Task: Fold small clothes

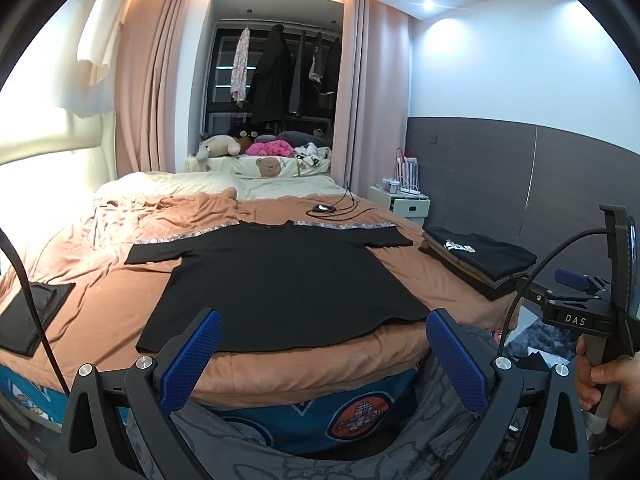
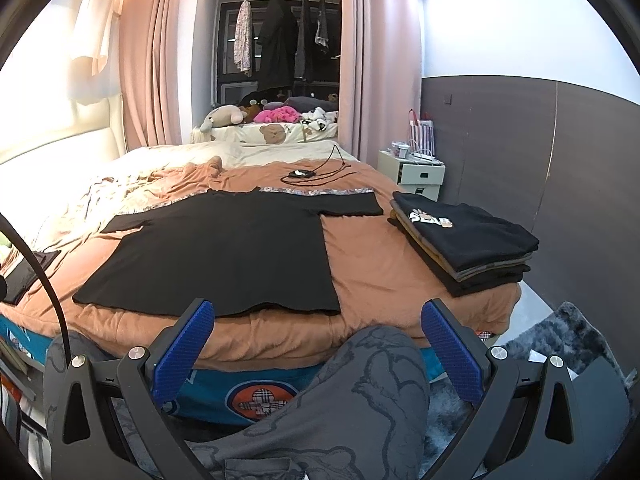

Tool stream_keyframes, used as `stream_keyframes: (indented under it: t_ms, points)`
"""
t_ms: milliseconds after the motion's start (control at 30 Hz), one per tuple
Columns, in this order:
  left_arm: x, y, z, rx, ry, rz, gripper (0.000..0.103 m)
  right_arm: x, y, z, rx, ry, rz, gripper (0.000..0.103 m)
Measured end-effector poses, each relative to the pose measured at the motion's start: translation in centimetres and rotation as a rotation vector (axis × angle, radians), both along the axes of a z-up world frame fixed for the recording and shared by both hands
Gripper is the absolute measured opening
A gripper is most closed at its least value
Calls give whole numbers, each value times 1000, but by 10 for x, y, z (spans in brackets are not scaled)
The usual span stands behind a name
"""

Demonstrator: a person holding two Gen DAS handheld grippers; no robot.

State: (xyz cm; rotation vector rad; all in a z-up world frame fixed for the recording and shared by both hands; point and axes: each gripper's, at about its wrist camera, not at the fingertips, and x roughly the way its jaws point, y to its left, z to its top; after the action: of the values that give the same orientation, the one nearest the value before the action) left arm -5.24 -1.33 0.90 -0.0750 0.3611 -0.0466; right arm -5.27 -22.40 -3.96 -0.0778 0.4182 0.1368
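A black T-shirt (image 1: pixel 276 280) (image 2: pixel 224 252) lies flat on the brown bedspread, sleeves out, hem toward me. My left gripper (image 1: pixel 320 330) stands open just short of the hem, nothing between its blue pads. My right gripper (image 2: pixel 318 320) is also open, held back from the bed edge to the right of the shirt's near right corner, above a person's grey-trousered knee (image 2: pixel 372 380). In the left wrist view the right gripper's handle (image 1: pixel 592 320) shows at the far right, held by a hand (image 1: pixel 600 380).
A stack of folded dark clothes (image 1: pixel 480 260) (image 2: pixel 468 244) sits at the bed's right edge. A folded dark piece (image 1: pixel 28 312) lies at the left edge. A cabled device (image 1: pixel 326 209) rests farther up the bed. A white nightstand (image 2: pixel 416 172) stands by the wall.
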Motion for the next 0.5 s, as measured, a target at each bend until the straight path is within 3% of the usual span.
stream_keyframes:
  t_ms: [500]
  points:
    - [1,10,12,-6,-4,20,103,2,8,7,8,1,27,103]
